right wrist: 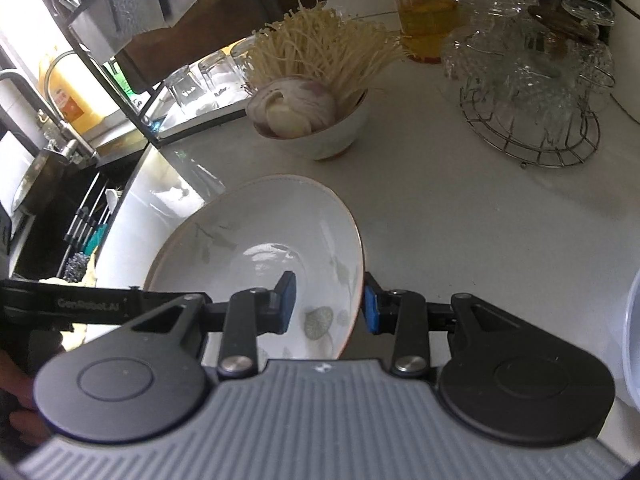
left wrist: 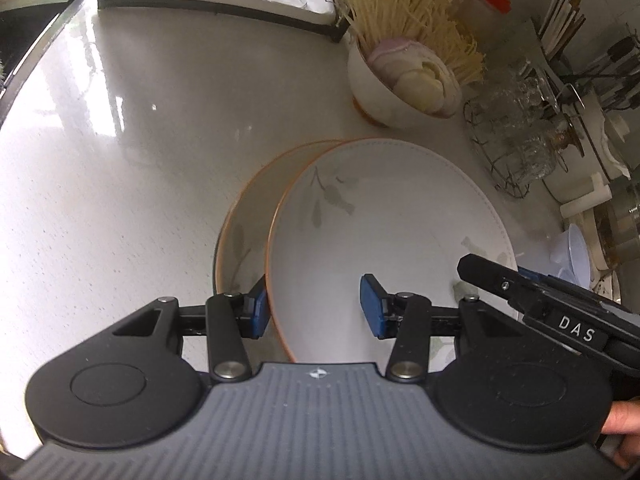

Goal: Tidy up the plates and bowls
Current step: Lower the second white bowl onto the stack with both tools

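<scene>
Countertop (left wrist: pixel 140 152): left view alone shows, seemingly, a lower plate (left wrist: pixel 240 236)

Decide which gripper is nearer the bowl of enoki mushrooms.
Neither clearly: left gripper and right gripper both straddle opposite rims of the top plate, short of the bowl.

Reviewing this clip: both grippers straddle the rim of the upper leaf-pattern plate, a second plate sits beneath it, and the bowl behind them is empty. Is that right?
Not quite: the bowl is not empty. The right wrist view shows it full of enoki mushrooms and sliced onion. The rest holds: the left gripper and right gripper each straddle the upper plate's rim, with a second plate beneath.
</scene>
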Motion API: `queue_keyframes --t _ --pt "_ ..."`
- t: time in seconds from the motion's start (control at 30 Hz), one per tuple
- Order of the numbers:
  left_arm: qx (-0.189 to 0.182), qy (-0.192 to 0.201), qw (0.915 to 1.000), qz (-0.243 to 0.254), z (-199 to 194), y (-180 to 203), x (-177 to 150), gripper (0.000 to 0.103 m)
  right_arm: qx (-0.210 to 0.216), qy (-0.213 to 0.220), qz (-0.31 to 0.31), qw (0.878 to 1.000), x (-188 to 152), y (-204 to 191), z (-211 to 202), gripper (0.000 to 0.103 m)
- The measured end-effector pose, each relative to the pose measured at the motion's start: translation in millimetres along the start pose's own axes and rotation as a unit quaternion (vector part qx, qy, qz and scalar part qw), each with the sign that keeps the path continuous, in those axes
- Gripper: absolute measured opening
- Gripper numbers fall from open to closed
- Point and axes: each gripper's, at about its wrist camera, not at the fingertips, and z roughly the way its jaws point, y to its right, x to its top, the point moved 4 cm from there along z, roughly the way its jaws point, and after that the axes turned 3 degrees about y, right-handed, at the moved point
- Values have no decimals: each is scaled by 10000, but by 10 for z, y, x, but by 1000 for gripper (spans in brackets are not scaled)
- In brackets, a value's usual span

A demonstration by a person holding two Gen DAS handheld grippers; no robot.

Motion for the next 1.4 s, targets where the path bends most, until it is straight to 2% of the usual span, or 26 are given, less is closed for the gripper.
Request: queue_keyframes --t 0.23,0.53,0.97,1.1,1.27,1.4 --pt "-102 -10 9998 -179 -57 -81 58 56 -162 -117 -69 9998 -32 -77 143 37" --pt "-352 -59 9984 -442 -161 -208 142 56 -397 -340 -38 9986 -77 -144 295 36" --pt "-737 -546 9941 -583 -344 -297 31 56 -512 -301 122 9982 -86 -166 304 36" --pt "-715 -615 9939 -574 -419 -335 -6 56 -500 -269 222 9981 -100 -150 291 36" --pt "-651 -527 9951 -517 -510 -410 -33 57 -438 -205 366 9982 -137 -126 236 36" --pt "-588 -302 9971 -388 -630 -375 -37 57 -454 -33 372 9983 -142 -148 97 37"
